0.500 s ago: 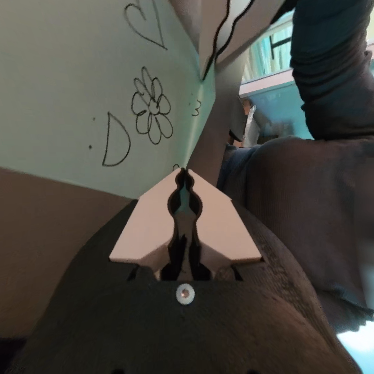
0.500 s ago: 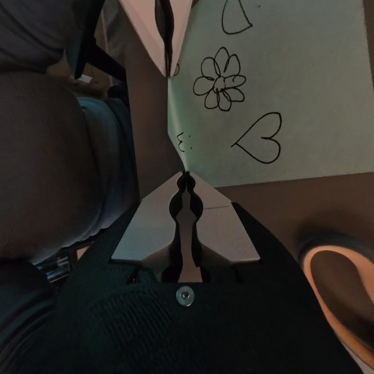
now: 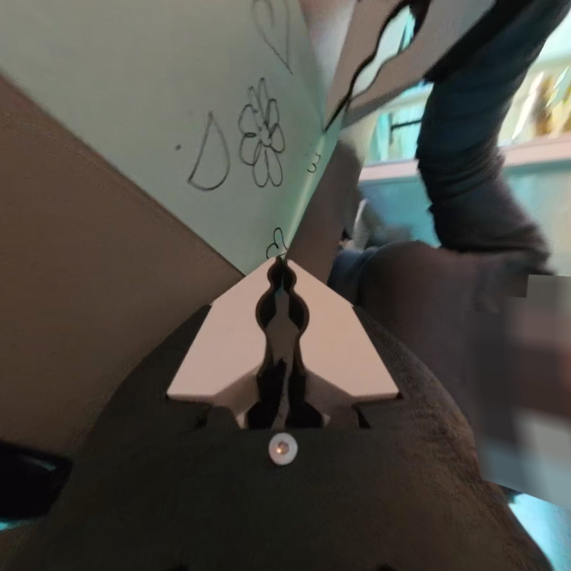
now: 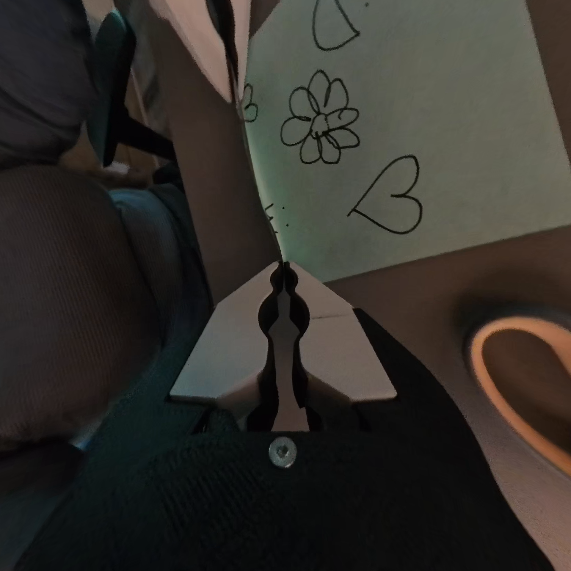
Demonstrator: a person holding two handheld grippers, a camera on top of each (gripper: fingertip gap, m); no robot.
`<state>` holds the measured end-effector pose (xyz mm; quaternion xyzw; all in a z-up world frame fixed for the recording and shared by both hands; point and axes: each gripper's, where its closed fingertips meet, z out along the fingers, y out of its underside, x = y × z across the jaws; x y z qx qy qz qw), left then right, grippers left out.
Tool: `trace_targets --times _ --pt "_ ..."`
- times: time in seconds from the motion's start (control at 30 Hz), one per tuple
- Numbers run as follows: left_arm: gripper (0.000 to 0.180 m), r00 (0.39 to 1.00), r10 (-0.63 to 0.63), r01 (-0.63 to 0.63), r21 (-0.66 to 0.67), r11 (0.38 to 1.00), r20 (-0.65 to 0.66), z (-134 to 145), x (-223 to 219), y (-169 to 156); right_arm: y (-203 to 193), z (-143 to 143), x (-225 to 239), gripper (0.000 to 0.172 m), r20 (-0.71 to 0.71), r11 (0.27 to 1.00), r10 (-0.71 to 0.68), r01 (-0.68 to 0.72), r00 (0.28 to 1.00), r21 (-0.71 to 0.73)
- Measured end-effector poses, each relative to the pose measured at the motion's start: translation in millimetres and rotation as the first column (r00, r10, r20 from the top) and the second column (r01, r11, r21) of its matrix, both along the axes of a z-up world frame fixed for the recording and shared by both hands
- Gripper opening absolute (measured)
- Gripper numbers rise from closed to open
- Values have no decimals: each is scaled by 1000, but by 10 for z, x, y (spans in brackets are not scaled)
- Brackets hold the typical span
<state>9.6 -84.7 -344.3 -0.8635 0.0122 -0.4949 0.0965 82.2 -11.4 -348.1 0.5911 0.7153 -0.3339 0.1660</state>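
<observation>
Both tongs pinching the same pale green paper sheet (image 3: 148, 102) along its near edge: left tongs (image 3: 281, 262) pressed together on one corner, right tongs (image 4: 284, 265) pressed together on the other. Sheet has pen doodles: flower (image 4: 321, 119), heart (image 4: 394, 196). That edge is lifted off the brown desk (image 3: 77, 247), the rest slopes away over it. Left view is motion-blurred. Orange-rimmed bowl (image 4: 522, 383) near the right tongs. Person's dark sleeve (image 3: 469, 148) behind.

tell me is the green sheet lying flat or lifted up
Lifted along one edge. The pale green sheet has its near edge raised off the brown table, pinched at two corners by the left tool and right tool.
</observation>
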Motion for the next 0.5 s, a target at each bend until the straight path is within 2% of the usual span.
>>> trace_targets --times 0.1,0.17,0.33,0.5 --pt "0 985 140 -128 -118 985 100 16 -39 111 73 0 -23 0 59 991 -124 126 991 -40" --pt "0 982 164 -150 -150 977 89 11 -47 119 80 -1 -24 0 89 987 -154 158 984 -40" --pt "0 966 229 -243 -128 961 -117 -19 -129 176 80 -6 -50 0 129 984 -178 180 976 -1" --pt "0 896 258 -280 -9 960 -360 -39 -164 206 81 -9 -51 0 191 981 -195 192 962 31"
